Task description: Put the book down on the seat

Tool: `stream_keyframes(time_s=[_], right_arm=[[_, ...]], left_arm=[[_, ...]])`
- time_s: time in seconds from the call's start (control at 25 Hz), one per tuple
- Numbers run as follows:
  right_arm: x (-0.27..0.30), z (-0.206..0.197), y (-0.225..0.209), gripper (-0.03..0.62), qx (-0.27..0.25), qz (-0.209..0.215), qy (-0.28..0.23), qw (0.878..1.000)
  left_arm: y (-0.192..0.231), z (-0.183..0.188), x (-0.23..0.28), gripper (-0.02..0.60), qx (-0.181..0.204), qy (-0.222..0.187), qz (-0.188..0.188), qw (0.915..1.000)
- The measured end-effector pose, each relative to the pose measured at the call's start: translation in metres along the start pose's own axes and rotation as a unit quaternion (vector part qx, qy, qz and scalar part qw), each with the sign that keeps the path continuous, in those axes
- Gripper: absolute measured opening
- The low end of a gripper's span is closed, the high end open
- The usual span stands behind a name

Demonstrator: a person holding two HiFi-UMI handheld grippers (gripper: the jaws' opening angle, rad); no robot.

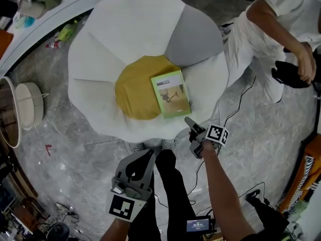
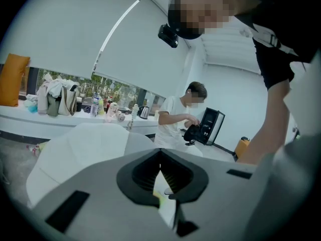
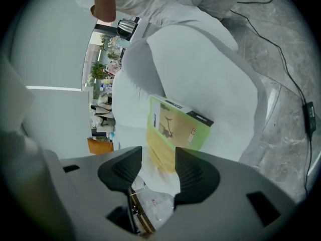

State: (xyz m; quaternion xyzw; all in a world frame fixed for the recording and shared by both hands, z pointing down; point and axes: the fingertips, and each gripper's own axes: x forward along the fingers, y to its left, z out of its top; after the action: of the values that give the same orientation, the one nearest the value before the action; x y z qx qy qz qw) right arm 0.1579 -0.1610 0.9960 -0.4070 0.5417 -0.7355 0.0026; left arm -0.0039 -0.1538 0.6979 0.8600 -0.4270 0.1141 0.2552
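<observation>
1. head view: the book (image 1: 171,94) lay flat on the seat (image 1: 100,59), partly on its yellow cushion (image 1: 134,92) and partly on a white petal. the right gripper (image 1: 193,126) hung at the book's 5 o'clock, clear of it. the left gripper (image 1: 138,169) was at 7 o'clock, well apart.
2. left gripper view: the left gripper (image 2: 160,152) had its jaws meeting at the tips, with nothing clamped.
3. right gripper view: the right gripper (image 3: 158,167) had its jaws apart and empty, with the book (image 3: 178,127) at 12 o'clock beyond them. the book looked thin, light, stiff and glossy, so it was probably best pinched by one edge.
</observation>
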Motion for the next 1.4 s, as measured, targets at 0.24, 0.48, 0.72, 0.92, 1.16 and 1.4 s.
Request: stream_keyframes(time_s=[0.24, 0.48, 0.72, 0.92, 1.16, 1.4], right_arm=[[-0.039, -0.007, 0.026, 0.147, -0.027, -0.027, 0.012, 0.999], [-0.097, -0.006, 0.079, 0.056, -0.07, -0.048, 0.015, 0.996], [-0.149, -0.021, 0.14, 0.02, -0.097, -0.025, 0.017, 0.995], [-0.182, -0.039, 0.204, 0.015, -0.134, 0.006, 0.019, 0.991], [-0.224, -0.067, 0.278, 0.015, -0.164, 0.046, 0.016, 0.985], [-0.262, -0.09, 0.352, 0.015, -0.199, 0.073, 0.008, 0.977]], left_arm=[[-0.018, 0.026, -0.021, 0.012, -0.015, -0.01, 0.001, 0.9998], [-0.036, 0.066, -0.05, 0.012, -0.008, -0.036, 0.0, 0.9993], [-0.066, 0.107, -0.081, 0.012, 0.014, -0.059, -0.012, 0.9981], [-0.078, 0.135, -0.104, 0.012, 0.016, -0.074, -0.013, 0.997], [-0.091, 0.15, -0.134, 0.012, 0.033, -0.073, -0.009, 0.9968], [-0.1, 0.175, -0.161, 0.012, 0.043, -0.083, -0.016, 0.9955]])
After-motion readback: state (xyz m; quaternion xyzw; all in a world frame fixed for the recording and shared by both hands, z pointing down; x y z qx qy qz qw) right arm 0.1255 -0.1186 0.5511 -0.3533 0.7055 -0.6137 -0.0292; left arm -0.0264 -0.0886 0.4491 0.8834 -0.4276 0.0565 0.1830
